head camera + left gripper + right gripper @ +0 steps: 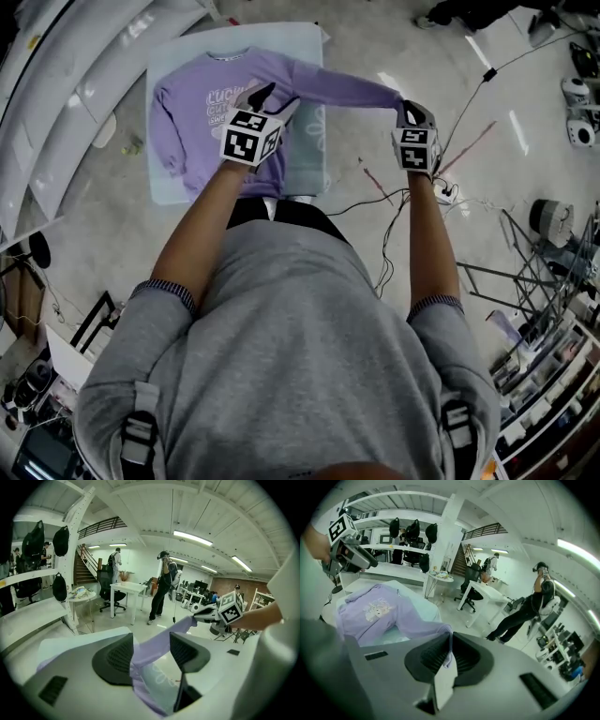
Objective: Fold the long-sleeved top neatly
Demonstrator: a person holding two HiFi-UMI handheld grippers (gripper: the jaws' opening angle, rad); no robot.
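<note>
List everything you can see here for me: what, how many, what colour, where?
long-sleeved top: one, purple, spread flat, one sleeve pulled out sideways
table cover: one, pale blue, under the top
bags: several, black, hanging on white shelving
desk: one, white, across the room
office chair: one, black, beside the desk
bystanders: at least two, dark clothes, near the desk
cables: several, black, floor to the person's right
left tongs: one, black pads, open, sleeve passing between them
right tongs: one, black pads, shut on the sleeve's cuff
marker cubes: two, black and white, one on each tongs
</note>
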